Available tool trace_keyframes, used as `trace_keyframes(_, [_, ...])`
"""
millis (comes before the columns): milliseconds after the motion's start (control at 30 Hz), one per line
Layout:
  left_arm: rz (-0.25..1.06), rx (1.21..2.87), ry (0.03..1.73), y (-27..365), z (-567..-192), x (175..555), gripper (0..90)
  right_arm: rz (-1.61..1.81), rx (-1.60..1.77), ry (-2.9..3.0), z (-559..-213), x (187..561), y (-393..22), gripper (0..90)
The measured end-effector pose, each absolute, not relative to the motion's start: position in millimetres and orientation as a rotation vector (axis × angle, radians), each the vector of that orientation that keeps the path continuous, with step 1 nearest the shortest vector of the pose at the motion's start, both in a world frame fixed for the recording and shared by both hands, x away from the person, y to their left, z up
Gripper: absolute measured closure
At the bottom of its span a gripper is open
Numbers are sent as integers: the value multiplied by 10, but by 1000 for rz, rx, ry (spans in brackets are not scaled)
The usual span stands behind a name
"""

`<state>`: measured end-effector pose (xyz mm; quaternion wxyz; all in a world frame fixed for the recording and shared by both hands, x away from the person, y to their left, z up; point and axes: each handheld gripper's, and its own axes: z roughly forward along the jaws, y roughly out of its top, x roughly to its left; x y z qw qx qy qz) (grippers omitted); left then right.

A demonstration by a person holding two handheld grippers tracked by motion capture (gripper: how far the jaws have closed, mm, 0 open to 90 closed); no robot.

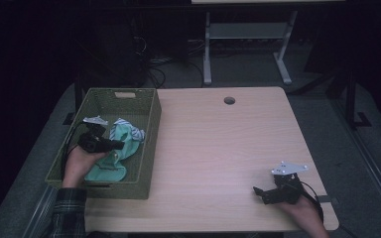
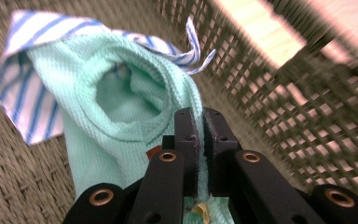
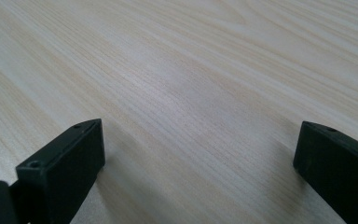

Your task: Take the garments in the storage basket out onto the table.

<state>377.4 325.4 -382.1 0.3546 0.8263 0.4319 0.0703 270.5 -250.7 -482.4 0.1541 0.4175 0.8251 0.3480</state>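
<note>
The left hand-held gripper sits inside the green woven basket at the left edge of the bench. Its jaws are clenched on a fold of the mint-green cloth, which lies on the basket floor toward the near right wall. In the left gripper view the fabric runs straight down through the narrow gap between the two pads, and the cloth's blue-striped border spreads out behind the pinched fold.

The right hand-held gripper rests near the front right corner of the bench with its jaws released and wide apart; bare wood lies between them in the right gripper view.

The step in hand appears to be lifting the cloth out of the basket. Recommended practice:
- Keep the jaws fully clenched; only a thin fold is gripped, and it may slip under the cloth's own weight.
- Raise the cloth straight up until its trailing end clears the basket rim, then carry it toward the open bench.
- Avoid dragging the fabric along the woven wall, where the weave could snag it.
- Hold the right hand-held gripper ready to take a free corner once the cloth is clear.

Limits of observation: the jaws and the hand cover the lower part of the cloth, so how deep the fold sits between the pads cannot be determined. A small orange item and a yellowish one beside the jaws cannot be identified. The basket wall in the left gripper view is blurred.
</note>
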Motion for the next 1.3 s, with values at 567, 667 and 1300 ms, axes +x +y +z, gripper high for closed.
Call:
trace_keyframes(567, [281,1952,1006,3359,-3384,3626,854,997,1197,2365,-4824,2705,-2507,15])
trace_keyframes(667, [292,1936,993,3361,-3336,3614,854,997,1198,2364,-4824,2705,-2508,15])
trace_keyframes(1300, [347,1836,928,3414,-2962,3573,856,996,1198,2364,-4823,2705,-2508,15])
